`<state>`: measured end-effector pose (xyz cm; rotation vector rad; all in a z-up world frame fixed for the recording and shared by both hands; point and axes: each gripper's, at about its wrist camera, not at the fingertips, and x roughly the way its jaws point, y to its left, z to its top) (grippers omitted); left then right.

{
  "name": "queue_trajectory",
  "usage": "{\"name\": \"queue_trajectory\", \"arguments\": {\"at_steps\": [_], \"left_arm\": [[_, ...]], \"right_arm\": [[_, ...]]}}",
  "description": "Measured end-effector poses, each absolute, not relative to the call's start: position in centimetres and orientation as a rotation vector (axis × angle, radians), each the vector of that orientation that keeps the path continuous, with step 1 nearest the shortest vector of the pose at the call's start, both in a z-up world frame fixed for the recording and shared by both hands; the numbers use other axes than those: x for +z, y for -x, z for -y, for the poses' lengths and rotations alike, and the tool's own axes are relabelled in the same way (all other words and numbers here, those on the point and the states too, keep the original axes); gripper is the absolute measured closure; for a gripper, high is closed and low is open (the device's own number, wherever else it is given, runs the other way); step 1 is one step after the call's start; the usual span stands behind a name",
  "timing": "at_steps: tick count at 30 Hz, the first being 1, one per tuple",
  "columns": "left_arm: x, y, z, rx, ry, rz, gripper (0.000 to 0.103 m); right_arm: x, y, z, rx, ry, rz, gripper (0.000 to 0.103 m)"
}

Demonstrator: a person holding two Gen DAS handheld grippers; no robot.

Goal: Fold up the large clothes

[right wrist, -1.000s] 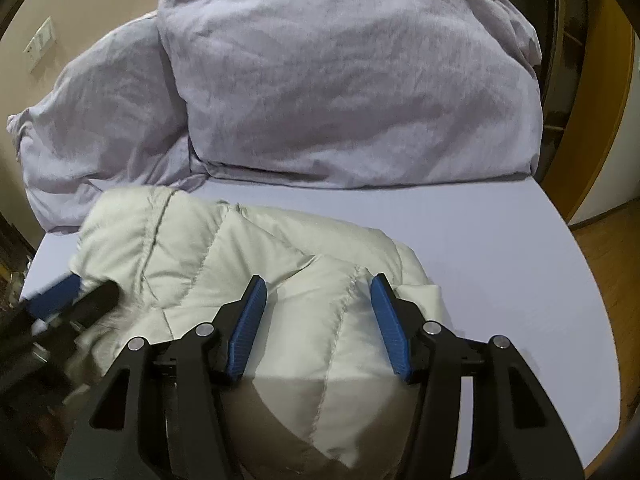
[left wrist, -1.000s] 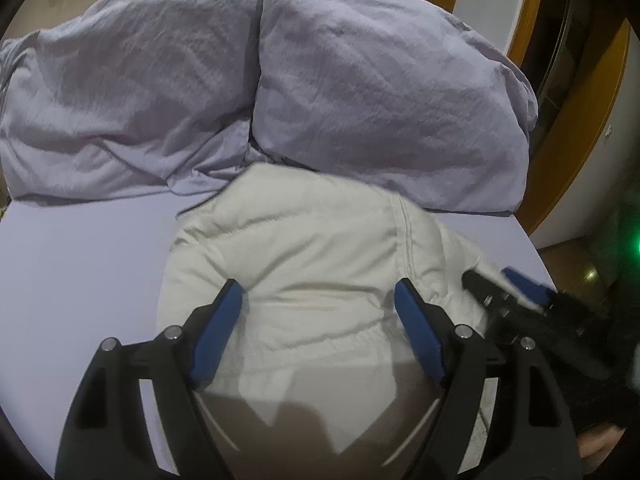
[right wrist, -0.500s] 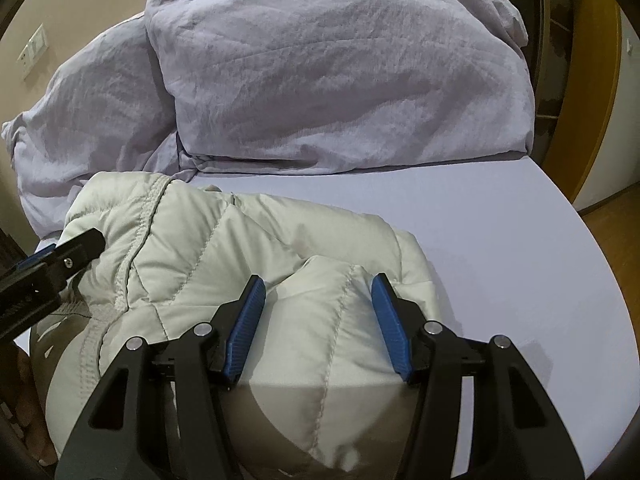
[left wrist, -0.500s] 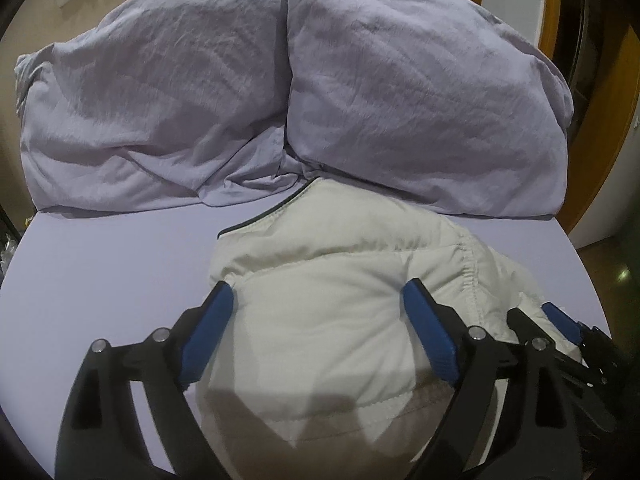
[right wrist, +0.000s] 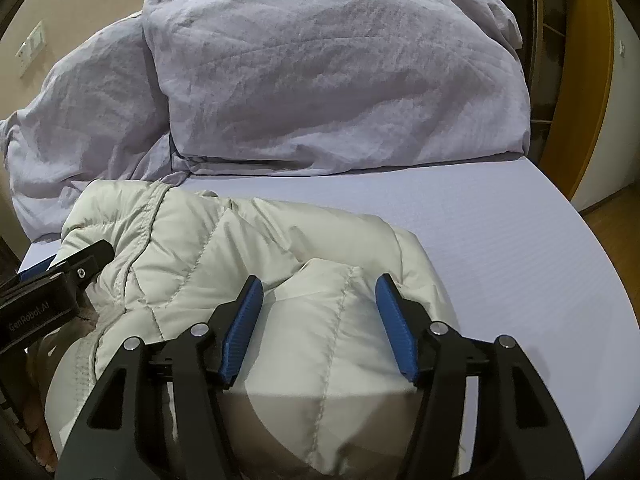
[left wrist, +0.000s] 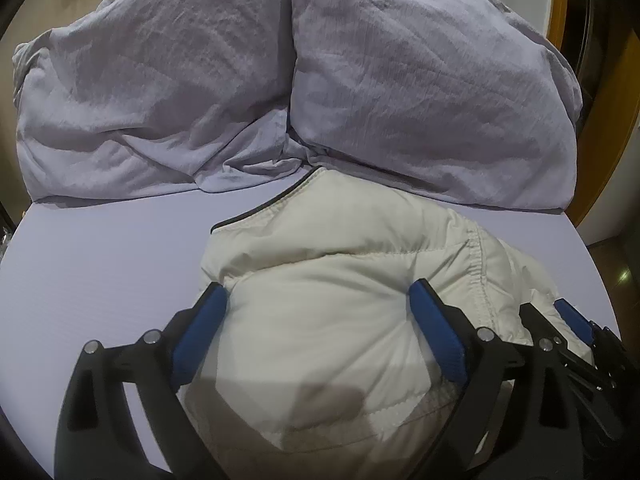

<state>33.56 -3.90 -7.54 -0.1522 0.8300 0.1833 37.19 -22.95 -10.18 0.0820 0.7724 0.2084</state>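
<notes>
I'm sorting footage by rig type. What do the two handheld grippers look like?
The left gripper and the right gripper look the same: black plastic linkage frames with silver pivot pins and long blue pads. White "GenRobot.AI" lettering marks the left gripper's body.

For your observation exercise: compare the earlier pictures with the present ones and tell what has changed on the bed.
The left tongs have spread wider over the cream padded jacket and are opening; the right tongs are opening too. The jacket's folded top edge now lies nearer the pillows. Pillows and lilac sheet stayed put.
</notes>
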Motion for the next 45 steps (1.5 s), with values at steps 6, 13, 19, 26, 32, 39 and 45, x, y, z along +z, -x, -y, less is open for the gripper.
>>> {"name": "queue_trajectory", "arguments": {"at_steps": [6,13,19,26,32,39,45], "left_arm": [[-7.96,-33.66,4.3,0.197,0.126,-0.826,0.009],[-8.18,-33.62,4.57,0.212,0.104,-0.815,0.009],[-8.34,-33.63,4.6,0.215,0.102,-0.811,0.009],[-8.39,-33.65,4.54,0.214,0.105,-0.809,0.008],[-8.48,-33.69,4.46,0.214,0.107,-0.807,0.008],[-8.53,-33.75,4.4,0.214,0.106,-0.806,0.007],[-8.52,-33.74,4.46,0.215,0.106,-0.805,0.007]], "right_arm": [[-10.49,-37.12,22.88,0.199,-0.086,-0.752,0.04],[-10.8,-37.14,22.92,0.195,-0.092,-0.733,0.038],[-10.89,-37.27,22.83,0.189,-0.091,-0.73,0.037],[-10.93,-37.3,22.76,0.184,-0.084,-0.728,0.036],[-10.97,-37.33,22.72,0.182,-0.081,-0.728,0.036],[-11.0,-37.38,22.61,0.178,-0.076,-0.731,0.036],[-10.98,-37.39,22.38,0.167,-0.065,-0.733,0.036]]}}
